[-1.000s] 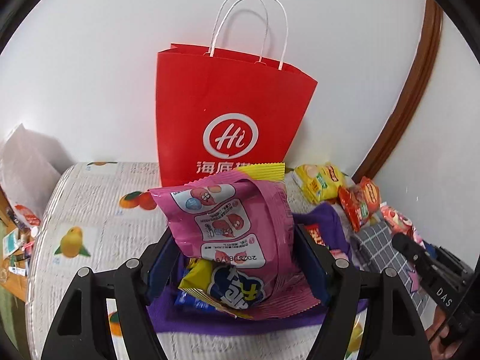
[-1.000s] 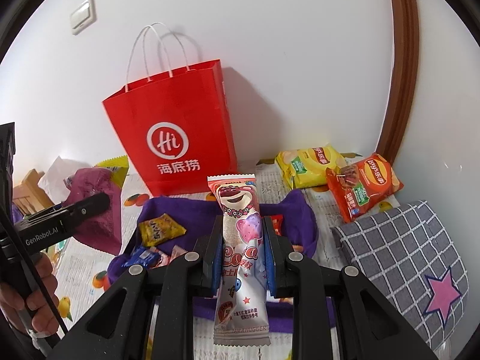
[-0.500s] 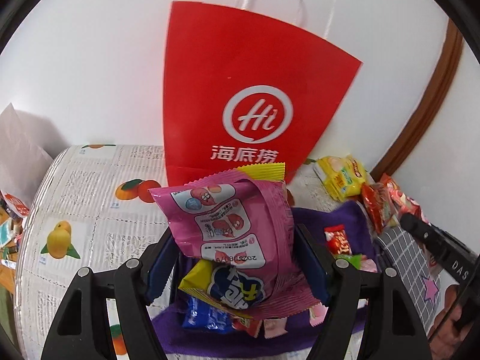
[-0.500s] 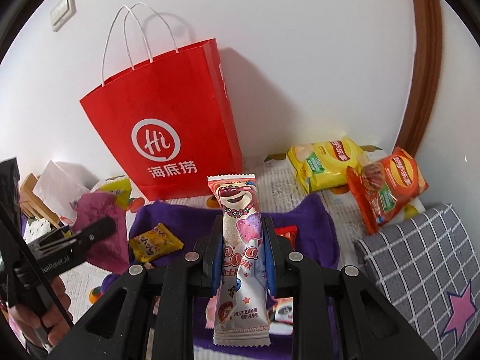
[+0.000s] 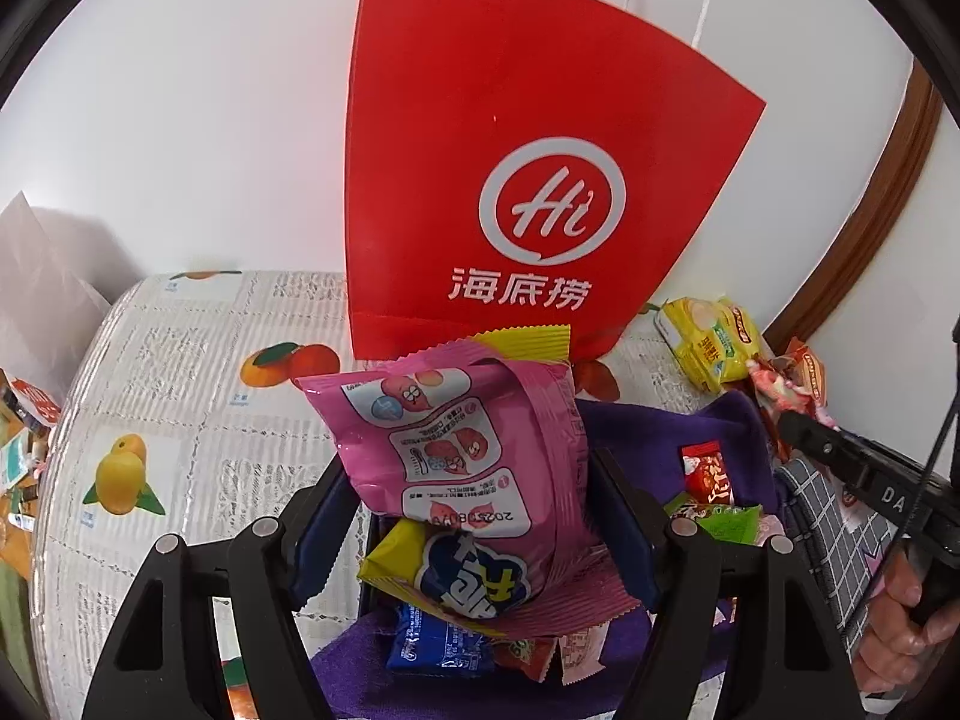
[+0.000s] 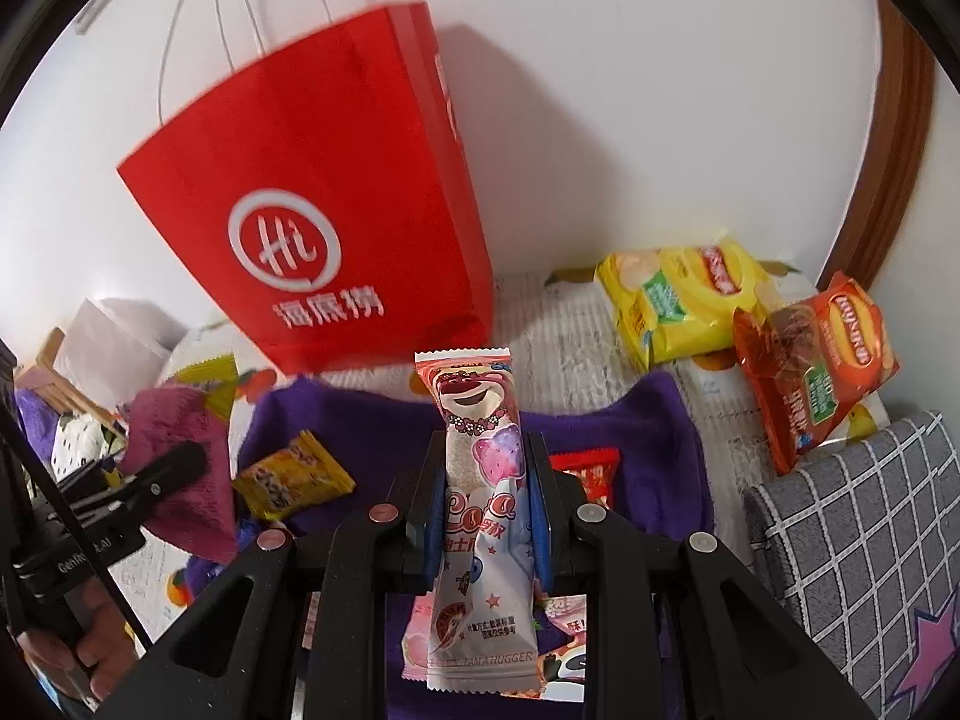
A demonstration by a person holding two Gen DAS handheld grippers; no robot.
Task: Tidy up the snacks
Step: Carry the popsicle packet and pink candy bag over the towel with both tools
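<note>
A red paper bag (image 5: 528, 180) with white handles stands against the wall; it also shows in the right wrist view (image 6: 336, 222). My left gripper (image 5: 474, 504) is shut on a pink snack bag (image 5: 456, 450) and a yellow packet (image 5: 420, 564), held upright in front of the red bag. My right gripper (image 6: 486, 516) is shut on a long pink-and-white bear snack pack (image 6: 480, 510), above a purple cloth (image 6: 630, 438) strewn with small snacks. The left gripper with its pink bag appears in the right wrist view (image 6: 174, 468).
A yellow chip bag (image 6: 678, 300) and an orange chip bag (image 6: 816, 360) lie at the back right. A grey checked cushion (image 6: 864, 540) sits at the right. Small packets (image 6: 294, 474) lie on the cloth. The tablecloth (image 5: 180, 420) has fruit prints. White paper (image 5: 36, 276) stands at the left.
Both grippers have moved closer to the red bag, which now looms larger. Each still holds its snack as before.
</note>
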